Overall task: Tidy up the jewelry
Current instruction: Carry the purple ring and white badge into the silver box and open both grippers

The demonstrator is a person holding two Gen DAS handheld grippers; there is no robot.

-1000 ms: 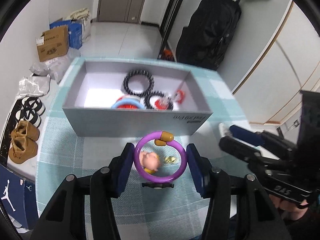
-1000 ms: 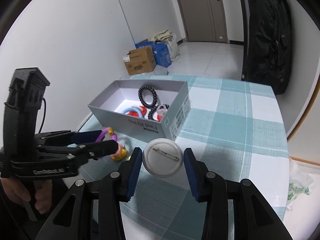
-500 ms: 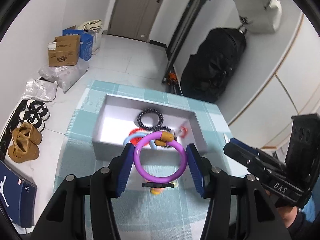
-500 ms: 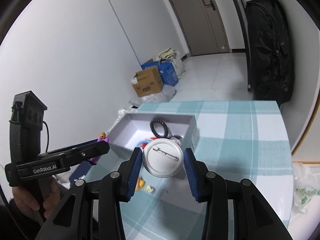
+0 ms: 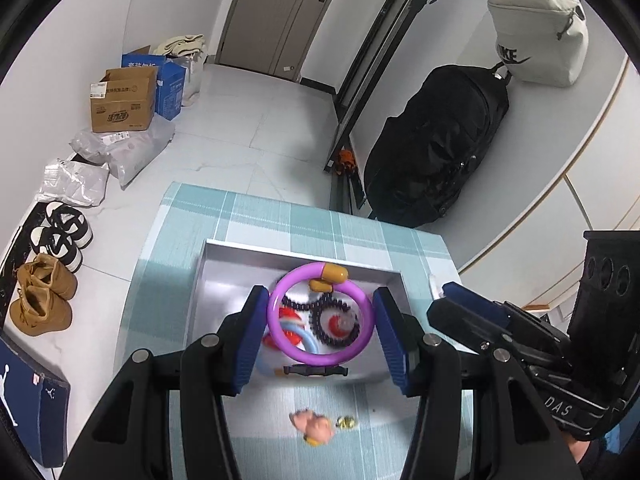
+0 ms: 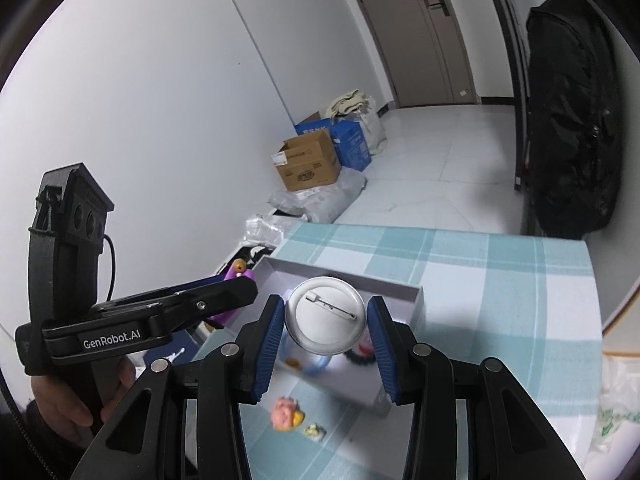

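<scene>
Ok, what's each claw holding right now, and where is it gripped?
The left claw pinches the purple ring across its left and right outer edges. The right claw pinches the round pin badge by its opposite rim edges.

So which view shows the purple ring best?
The left wrist view: the whole purple ring faces the camera, pinched in the left gripper above the box. The right wrist view catches only an edge-on sliver behind the gripper's finger.

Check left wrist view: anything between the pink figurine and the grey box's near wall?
Only bare checked tablecloth between the pink figurine and the grey box; a small yellowish trinket sits beside the figurine.
</scene>
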